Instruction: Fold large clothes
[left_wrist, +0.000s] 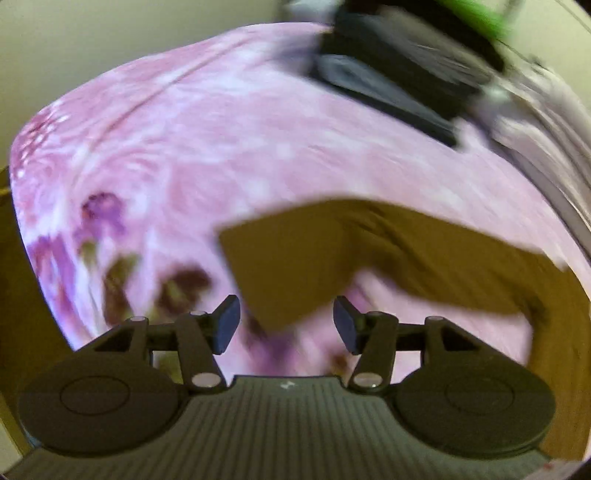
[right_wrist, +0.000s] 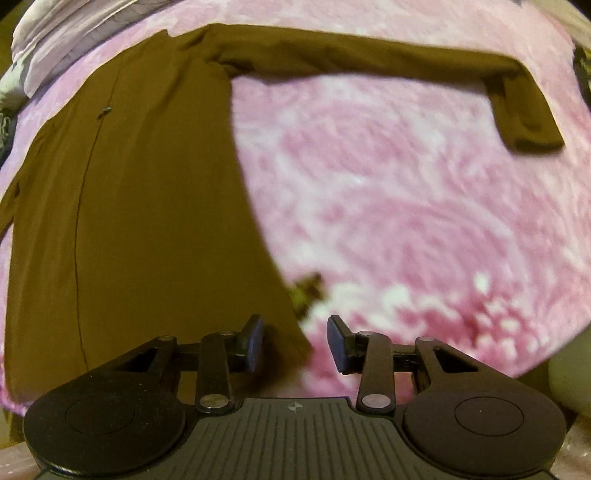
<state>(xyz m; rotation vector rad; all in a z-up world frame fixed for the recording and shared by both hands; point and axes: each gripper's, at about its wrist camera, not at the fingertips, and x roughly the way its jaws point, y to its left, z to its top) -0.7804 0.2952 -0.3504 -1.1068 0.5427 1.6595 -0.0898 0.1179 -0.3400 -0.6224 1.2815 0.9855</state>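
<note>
The brown shirt lies flat on a pink blanket, one sleeve stretched sideways. The right claw hangs part open and empty over the shirt's edge. The left claw is part open, empty, above the cuff.
</note>
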